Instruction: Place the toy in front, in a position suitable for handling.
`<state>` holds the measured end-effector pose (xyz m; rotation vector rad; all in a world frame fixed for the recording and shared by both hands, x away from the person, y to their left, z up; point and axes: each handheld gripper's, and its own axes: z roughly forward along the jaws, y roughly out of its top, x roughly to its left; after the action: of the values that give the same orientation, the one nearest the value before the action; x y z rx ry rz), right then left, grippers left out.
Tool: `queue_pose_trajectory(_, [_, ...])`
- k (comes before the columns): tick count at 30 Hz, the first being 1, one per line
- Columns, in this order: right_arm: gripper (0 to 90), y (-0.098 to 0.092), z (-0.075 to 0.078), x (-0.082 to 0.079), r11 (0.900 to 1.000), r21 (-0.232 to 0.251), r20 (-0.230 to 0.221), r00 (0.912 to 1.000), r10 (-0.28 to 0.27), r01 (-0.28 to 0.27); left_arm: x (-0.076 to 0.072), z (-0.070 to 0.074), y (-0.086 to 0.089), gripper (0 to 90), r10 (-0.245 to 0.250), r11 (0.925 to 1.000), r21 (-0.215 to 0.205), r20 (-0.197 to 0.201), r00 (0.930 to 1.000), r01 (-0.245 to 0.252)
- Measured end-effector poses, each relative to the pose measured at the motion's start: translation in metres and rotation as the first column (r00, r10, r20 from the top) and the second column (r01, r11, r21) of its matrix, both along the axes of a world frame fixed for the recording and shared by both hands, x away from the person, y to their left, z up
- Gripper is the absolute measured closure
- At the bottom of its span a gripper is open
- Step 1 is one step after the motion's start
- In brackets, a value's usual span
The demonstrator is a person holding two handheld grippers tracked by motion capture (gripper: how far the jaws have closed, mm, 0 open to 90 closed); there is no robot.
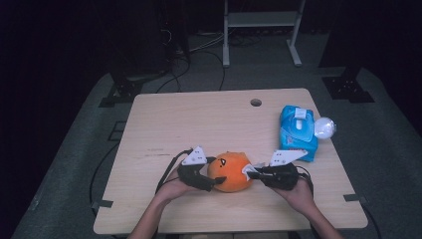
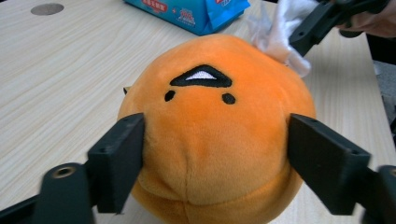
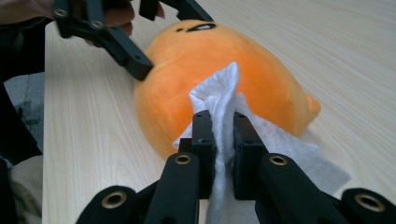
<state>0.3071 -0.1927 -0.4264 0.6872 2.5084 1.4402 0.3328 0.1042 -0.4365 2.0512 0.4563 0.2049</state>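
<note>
One round orange plush toy with a stitched black face (image 1: 230, 172) sits on the pale wooden table (image 1: 199, 124) between the two hand-held grippers. The left gripper (image 1: 213, 174) brackets it from one side, one black jaw on each flank of the plush, touching or all but touching the fabric; whether they squeeze it cannot be told. The right gripper (image 1: 252, 173) comes from the opposite side, its jaws clamped on one crumpled white wipe (image 3: 223, 105), whose free end lies against the toy's surface. Beyond the right gripper, toward the table's far right side, lies one blue soft pack of wipes (image 1: 297, 132), and just beside it one small white round thing (image 1: 324, 127) that overhangs the table's right edge. A single round cable hole (image 1: 256, 102) sits near the far edge. Ahead of the left gripper the tabletop is bare wood over a wide stretch; the near edge runs just behind both hands, with little room there. The pack stands well apart from the toy.
</note>
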Motion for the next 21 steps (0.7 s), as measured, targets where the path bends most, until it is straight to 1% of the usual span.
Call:
queue_pose_trajectory(1, [81.3, 0.003, 0.002, -0.002, 1.000, 0.002, 0.005, 1.0000, 0.007, -0.007, 0.000, -0.001, -0.001, 26.0, -0.001, 1.0000, -0.009, 0.002, 1.0000, 0.001])
queue_pose_trajectory(2, [81.4, 0.008, 0.004, -0.003, 1.000, 0.015, 0.006, 0.9997, 0.024, -0.024, 0.000, -0.001, -0.003, 26.9, -0.007, 0.9998, -0.019, 0.012, 0.9999, 0.008])
queue_pose_trajectory(3, [81.3, 0.014, 0.006, -0.004, 0.999, 0.029, 0.008, 0.9989, 0.046, -0.046, -0.002, 0.000, -0.007, 27.6, -0.021, 0.9996, -0.016, 0.032, 0.9993, 0.022])
queue_pose_trajectory(4, [81.3, 0.023, 0.008, -0.006, 0.997, 0.024, 0.022, 0.9974, 0.069, -0.069, -0.002, 0.000, -0.009, 27.8, -0.028, 0.9995, -0.014, 0.039, 0.9988, 0.028])
queue_pose_trajectory(5, [81.4, 0.026, 0.009, -0.007, 0.997, 0.017, 0.030, 0.9967, 0.075, -0.076, -0.005, 0.001, -0.013, 27.8, -0.037, 0.9993, 0.001, 0.060, 0.9975, 0.037])
queue_pose_trajectory(6, [81.4, 0.033, 0.011, -0.009, 0.997, -0.001, 0.053, 0.9953, 0.081, -0.082, -0.005, 0.002, -0.014, 27.8, -0.037, 0.9993, 0.008, 0.069, 0.9970, 0.037])
queue_pose_trajectory(7, [81.4, 0.035, 0.012, -0.009, 0.997, -0.011, 0.065, 0.9948, 0.078, -0.077, -0.005, 0.002, -0.013, 27.7, -0.034, 0.9994, 0.002, 0.065, 0.9973, 0.034])
queue_pose_trajectory(8, [81.4, 0.034, 0.012, -0.008, 0.998, -0.006, 0.062, 0.9957, 0.069, -0.069, -0.004, 0.001, -0.012, 27.5, -0.032, 0.9994, -0.010, 0.057, 0.9979, 0.033])
queue_pose_trajectory(10, [81.4, 0.027, 0.011, -0.003, 0.999, 0.013, 0.053, 0.9977, 0.042, -0.043, -0.003, 0.001, -0.010, 24.9, -0.022, 0.9996, -0.016, 0.055, 0.9983, 0.023])
queue_pose_trajectory(11, [81.4, 0.023, 0.010, -0.001, 0.999, 0.020, 0.045, 0.9985, 0.031, -0.032, -0.002, 0.002, -0.010, 21.4, -0.006, 0.9999, -0.014, 0.053, 0.9986, 0.007])
queue_pose_trajectory(13, [81.4, 0.018, 0.008, 0.001, 0.999, 0.035, 0.035, 0.9994, 0.008, -0.009, -0.002, 0.004, -0.010, 13.8, 0.033, 0.9994, -0.015, 0.038, 0.9988, -0.032])
queue_pose_trajectory(14, [81.4, 0.015, 0.008, 0.002, 0.999, 0.041, 0.026, 0.9997, 0.005, -0.006, -0.002, 0.005, -0.010, 12.5, 0.038, 0.9992, -0.012, 0.029, 0.9988, -0.038])
queue_pose_trajectory(16, [81.4, 0.014, 0.006, 0.003, 0.999, 0.048, 0.017, 0.9998, 0.004, -0.005, -0.002, 0.003, -0.011, 14.5, 0.038, 0.9993, -0.001, 0.005, 0.9993, -0.038])
queue_pose_trajectory(17, [81.4, 0.015, 0.006, 0.002, 0.999, 0.045, 0.019, 0.9998, 0.004, -0.004, -0.002, 0.002, -0.012, 17.2, 0.026, 0.9997, -0.002, 0.004, 0.9996, -0.026])
queue_pose_trajectory(19, [81.3, 0.019, 0.007, -0.001, 0.999, 0.033, 0.027, 0.9996, 0.006, -0.006, -0.003, 0.001, -0.013, 22.2, 0.020, 0.9998, -0.007, 0.012, 0.9997, -0.020])
queue_pose_trajectory(20, [81.3, 0.023, 0.008, -0.003, 0.999, 0.033, 0.031, 0.9995, 0.011, -0.012, -0.003, 0.001, -0.014, 23.4, 0.014, 0.9999, -0.003, 0.022, 0.9997, -0.013])
queue_pose_trajectory(21, [81.3, 0.026, 0.009, -0.005, 0.999, 0.034, 0.040, 0.9989, 0.022, -0.024, -0.005, 0.002, -0.016, 23.9, 0.000, 1.0000, 0.000, 0.040, 0.9992, 0.000])
